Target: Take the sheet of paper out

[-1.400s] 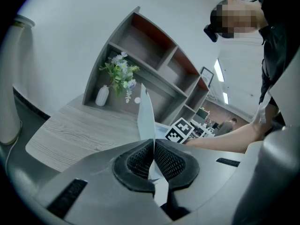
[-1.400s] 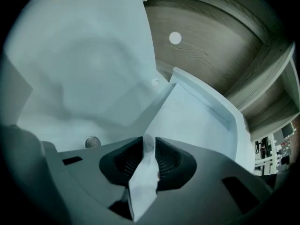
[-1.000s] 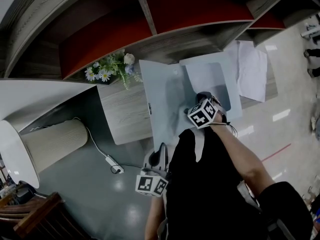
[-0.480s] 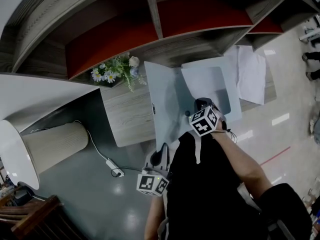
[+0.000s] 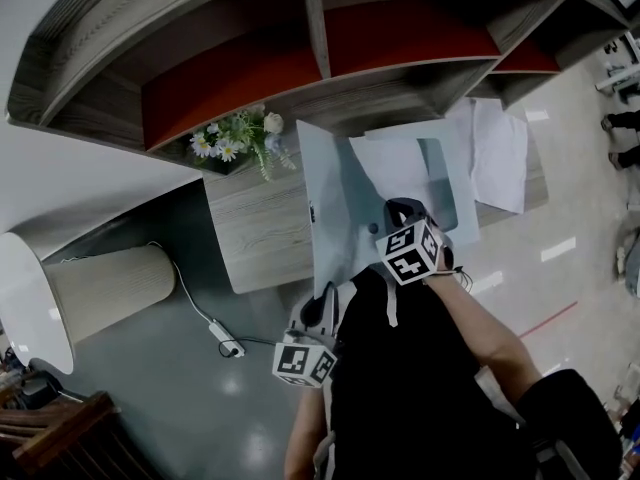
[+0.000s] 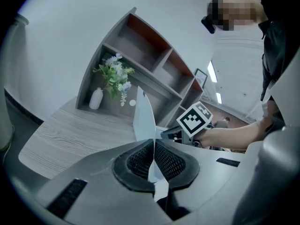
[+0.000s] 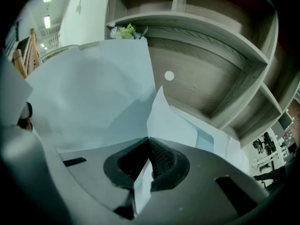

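A pale blue folder (image 5: 340, 218) stands open over the wooden table (image 5: 255, 233). My left gripper (image 5: 324, 300) is shut on its near edge; in the left gripper view the folder cover (image 6: 143, 118) rises thin between the closed pads of the left gripper (image 6: 153, 142). A white sheet of paper (image 5: 392, 163) sticks up out of the folder. My right gripper (image 5: 400, 211) is shut on its lower part. In the right gripper view the right gripper (image 7: 149, 142) pinches the sheet (image 7: 171, 123), with the folder cover (image 7: 93, 93) to its left.
A vase of flowers (image 5: 235, 138) stands at the table's back left, in front of a shelf unit (image 5: 330, 48). Loose white sheets (image 5: 500, 153) lie on the table's right end. A beige cylinder (image 5: 105, 288) and a cable with a plug strip (image 5: 225, 338) are on the floor to the left.
My right gripper has risen with the sheet, and more of the sheet stands out of the folder. The left gripper has kept its place on the folder.
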